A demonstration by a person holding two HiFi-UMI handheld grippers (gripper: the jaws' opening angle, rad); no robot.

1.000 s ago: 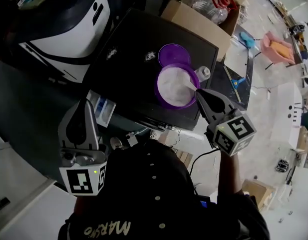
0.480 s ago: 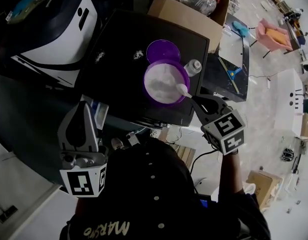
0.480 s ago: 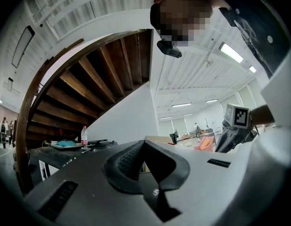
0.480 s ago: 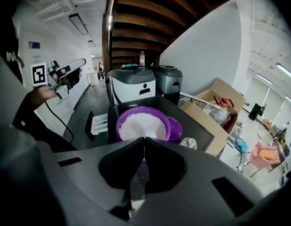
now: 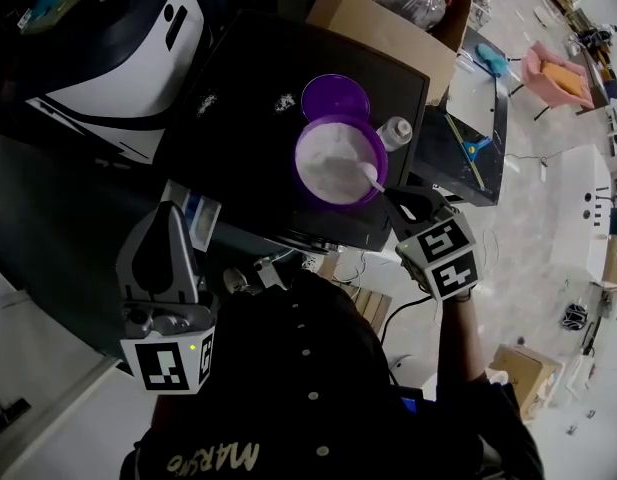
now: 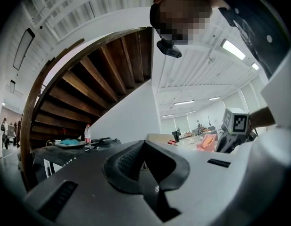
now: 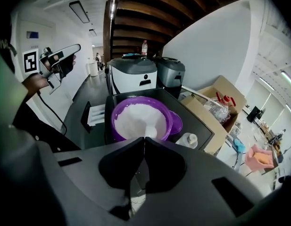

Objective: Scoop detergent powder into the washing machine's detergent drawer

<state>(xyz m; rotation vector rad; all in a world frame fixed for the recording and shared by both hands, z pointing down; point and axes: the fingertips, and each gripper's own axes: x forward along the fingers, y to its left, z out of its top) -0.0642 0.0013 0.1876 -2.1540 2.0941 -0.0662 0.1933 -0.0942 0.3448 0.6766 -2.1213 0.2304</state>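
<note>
- The right gripper has its jaws pressed together on the handle of a white scoop, which sticks straight out past the tips.
- The scoop's long axis follows the gripper's downward line, and its bowl end rests in the white powder.
- The powder fills a purple bowl almost to the rim, as a pale, slightly heaped mound. The bowl stands on the black machine top.
- The open detergent drawer juts from the machine's front and shows pale compartments. In the head view it lies down and to the left of the bowl, so a loaded scoop would probably travel leftward and toward the person.
- The left gripper is nearer the drawer, with its tip just beside it. Its jaws are closed on nothing.
</note>
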